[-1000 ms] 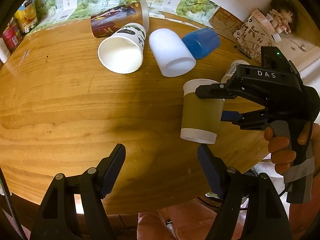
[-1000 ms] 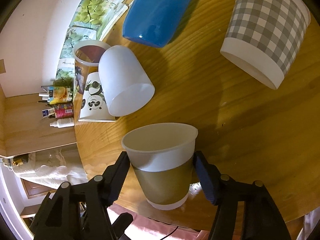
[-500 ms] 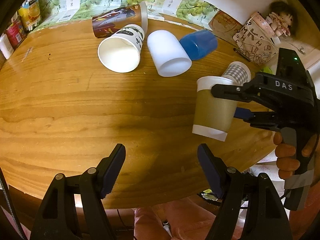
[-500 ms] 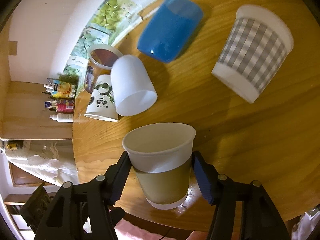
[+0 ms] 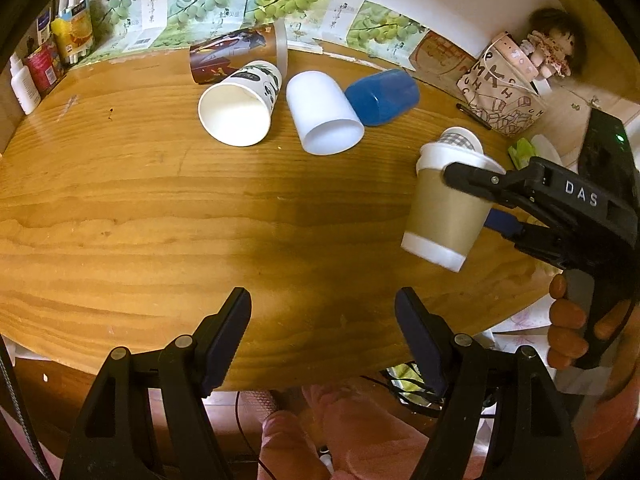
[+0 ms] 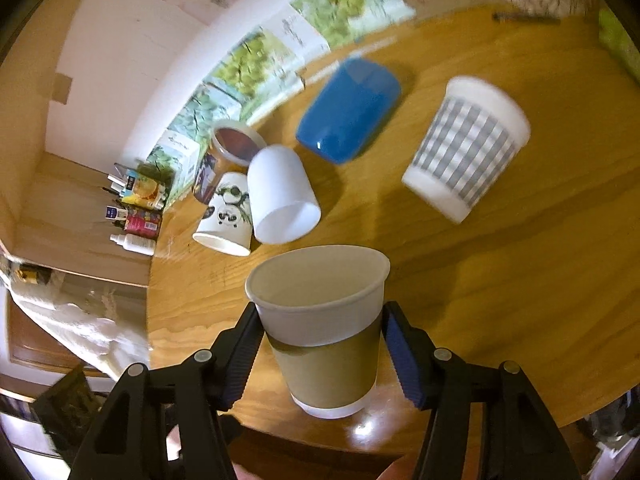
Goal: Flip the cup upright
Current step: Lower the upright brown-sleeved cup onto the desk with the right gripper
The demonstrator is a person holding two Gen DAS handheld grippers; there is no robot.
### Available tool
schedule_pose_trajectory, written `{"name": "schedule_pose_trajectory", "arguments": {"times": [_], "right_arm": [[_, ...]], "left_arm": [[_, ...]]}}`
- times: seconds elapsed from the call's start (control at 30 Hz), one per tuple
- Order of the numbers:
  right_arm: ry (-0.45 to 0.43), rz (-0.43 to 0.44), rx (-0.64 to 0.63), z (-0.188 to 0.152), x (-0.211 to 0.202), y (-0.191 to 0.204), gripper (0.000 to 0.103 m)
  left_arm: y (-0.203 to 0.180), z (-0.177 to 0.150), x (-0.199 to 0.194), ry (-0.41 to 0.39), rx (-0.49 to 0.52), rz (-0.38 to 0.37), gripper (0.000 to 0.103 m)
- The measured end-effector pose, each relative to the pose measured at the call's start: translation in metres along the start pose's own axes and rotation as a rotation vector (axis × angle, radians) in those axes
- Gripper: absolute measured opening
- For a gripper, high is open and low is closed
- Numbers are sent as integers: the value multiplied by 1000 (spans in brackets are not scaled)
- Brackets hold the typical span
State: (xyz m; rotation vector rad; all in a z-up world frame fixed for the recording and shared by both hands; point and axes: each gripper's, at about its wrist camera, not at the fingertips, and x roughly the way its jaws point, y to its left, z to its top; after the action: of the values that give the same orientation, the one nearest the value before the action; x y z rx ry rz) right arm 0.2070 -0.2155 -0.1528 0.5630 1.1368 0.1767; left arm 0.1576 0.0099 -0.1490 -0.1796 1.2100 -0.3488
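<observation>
right tongs point(image 6: 320, 354) grip 1 brown cup point(image 6: 322, 328) | left tongs point(image 5: 323, 336) spread, empty | 4 cups lying, 1 checked cup point(image 6: 466, 148) upright

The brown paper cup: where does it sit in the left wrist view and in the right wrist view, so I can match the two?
Left wrist view: brown paper cup at right of centre, mouth up, gripped by the right tool.
Right wrist view: the cup at bottom centre, between the tool's fingers.
Shared landmark: the blue cup lying on its side next to the white plastic cup, on the wooden table.
</observation>
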Motion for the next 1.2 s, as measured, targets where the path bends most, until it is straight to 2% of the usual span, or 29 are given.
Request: {"name": "schedule_pose_trajectory", "arguments": {"times": [0.13,0.27,0.4,0.8,1.2], "right_arm": [[-152,-40,-58,-10,-15,-1,61],[-299,-68,-105,-21,-26,-1,61],[-396,-80,-134,-33,-28,-5,61],[-599,-46,-302,-75,-26,0,61],[-693,-129,-481,-113,1,12,61]], "left_arm": [[-2,-6,-1,19,9,-13,78],[-5,-11,-5,26,37,5,78],[-1,-16,-10,12,31,20,78],[22,-17,-11,-12,-51,-21,78],[46,-16,-1,-23,-86,-29,78]]}}
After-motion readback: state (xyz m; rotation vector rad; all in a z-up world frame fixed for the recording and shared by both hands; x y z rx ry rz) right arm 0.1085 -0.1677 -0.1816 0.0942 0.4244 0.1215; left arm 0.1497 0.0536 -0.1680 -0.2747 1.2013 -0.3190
